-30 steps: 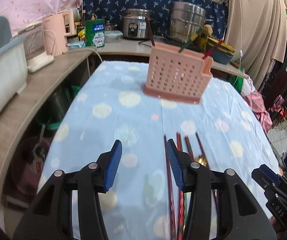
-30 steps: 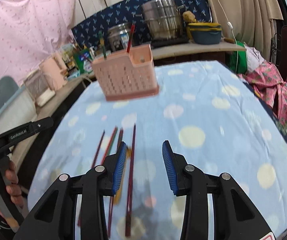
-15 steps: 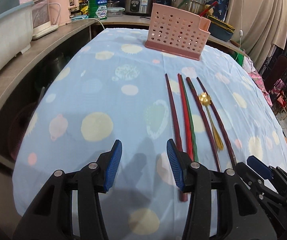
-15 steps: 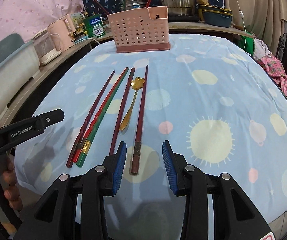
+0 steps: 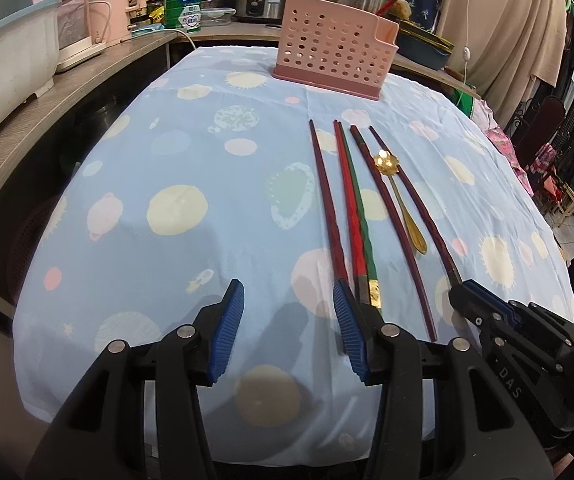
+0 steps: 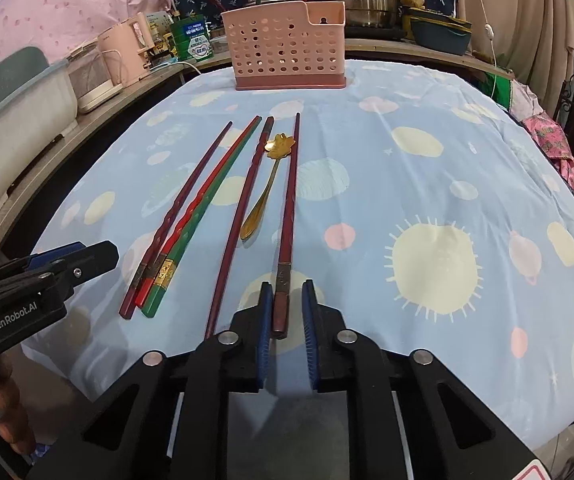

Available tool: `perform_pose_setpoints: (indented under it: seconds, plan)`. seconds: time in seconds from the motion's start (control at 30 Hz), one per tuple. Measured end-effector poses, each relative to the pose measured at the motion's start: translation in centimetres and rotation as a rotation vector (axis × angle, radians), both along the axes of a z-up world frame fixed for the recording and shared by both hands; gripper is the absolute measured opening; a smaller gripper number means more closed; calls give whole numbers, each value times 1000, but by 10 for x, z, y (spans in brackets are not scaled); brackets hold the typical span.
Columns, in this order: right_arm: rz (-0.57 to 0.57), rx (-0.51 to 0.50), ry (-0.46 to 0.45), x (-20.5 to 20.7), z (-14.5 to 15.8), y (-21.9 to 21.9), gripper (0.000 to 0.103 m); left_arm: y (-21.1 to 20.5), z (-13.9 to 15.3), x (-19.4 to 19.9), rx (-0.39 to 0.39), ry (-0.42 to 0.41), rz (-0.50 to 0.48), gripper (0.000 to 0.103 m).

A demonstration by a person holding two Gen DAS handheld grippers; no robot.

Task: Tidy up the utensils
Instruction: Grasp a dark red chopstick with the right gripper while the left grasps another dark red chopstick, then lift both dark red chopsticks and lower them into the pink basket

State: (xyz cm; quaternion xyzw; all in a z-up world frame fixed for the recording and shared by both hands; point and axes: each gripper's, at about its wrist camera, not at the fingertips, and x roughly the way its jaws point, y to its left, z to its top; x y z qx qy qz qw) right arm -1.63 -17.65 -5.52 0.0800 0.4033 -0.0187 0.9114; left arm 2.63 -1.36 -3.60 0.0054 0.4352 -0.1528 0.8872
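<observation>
Lying low-centre in the right wrist view, the rightmost chopstick (image 6: 285, 240) sits between the right gripper (image 6: 285, 312), whose jaws have just been closing around it. Four more chopsticks and the gold spoon (image 6: 267, 184) wait; the pink holder (image 6: 287, 46) holds a few. Left gripper (image 5: 287, 332) is spread, empty.

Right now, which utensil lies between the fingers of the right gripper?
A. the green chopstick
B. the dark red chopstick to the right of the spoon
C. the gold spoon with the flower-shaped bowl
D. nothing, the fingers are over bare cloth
B: in the right wrist view the right gripper has its blue pads on either side of the near end of the dark red chopstick, which lies right of the gold spoon.
</observation>
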Motion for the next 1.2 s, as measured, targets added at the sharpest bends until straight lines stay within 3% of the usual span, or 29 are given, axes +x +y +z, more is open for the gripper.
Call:
perform_pose_setpoints:
  seconds: [0.37, 0.53, 0.8, 0.9, 1.13, 1.2]
  plan:
    - [-8, 1, -2, -4, 0, -3, 7, -15, -2, -9, 13, -2, -52, 44]
    - [-8, 3, -2, -4, 0, -3, 7, -16, -12, -6, 27, 32, -47, 44]
    - [-9, 3, -2, -4, -1, -3, 7, -19, -15, -6, 62, 14, -47, 43]
    - [-9, 3, -2, -4, -1, -3, 7, -18, -15, -5, 71, 8, -40, 38]
    - [-8, 5, -3, -5, -1, -4, 7, -7, -15, -1, 67, 4, -10, 11]
    - [-9, 8, -4, -5, -1, -4, 7, -6, -15, 0, 57, 9, -11, 9]
